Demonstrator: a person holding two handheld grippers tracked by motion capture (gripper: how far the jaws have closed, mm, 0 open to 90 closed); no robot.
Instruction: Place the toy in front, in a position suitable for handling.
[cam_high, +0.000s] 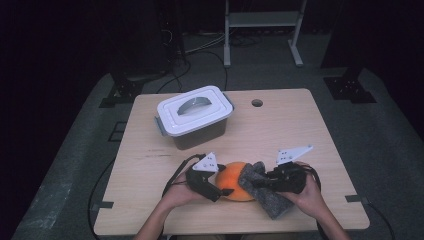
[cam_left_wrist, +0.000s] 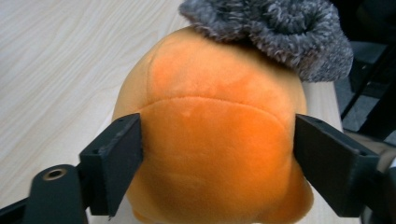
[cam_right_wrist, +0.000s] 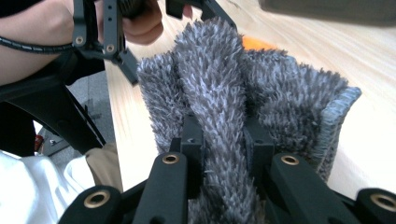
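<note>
- Looking down from the high view, the orange plush (cam_high: 234, 181) sits on the table (cam_high: 310, 130) near the person's edge, right between the two grippers, so both hands are about equally close to it.
- Left gripper (cam_high: 220, 189) comes at the plush from its left; in the left gripper view the jaws stand wide, one on each flank of the plush (cam_left_wrist: 212, 140), pads right at the fabric. Whether they're actually squeezing, can't tell.
- Right gripper (cam_high: 257, 182) is pinched tight on a fold of the grey fuzzy cloth (cam_right_wrist: 219, 107), which drapes over the plush's right side and runs diagonally toward the table's near edge.
- Key relation, by the look of it: the cloth lies on top of the plush and to its right, so whatever wraps or wipes next probably goes leftward from the right hand while the left steadies the toy.
- White lidded bin (cam_high: 195, 116) sits farther back, well apart from all this.
</note>
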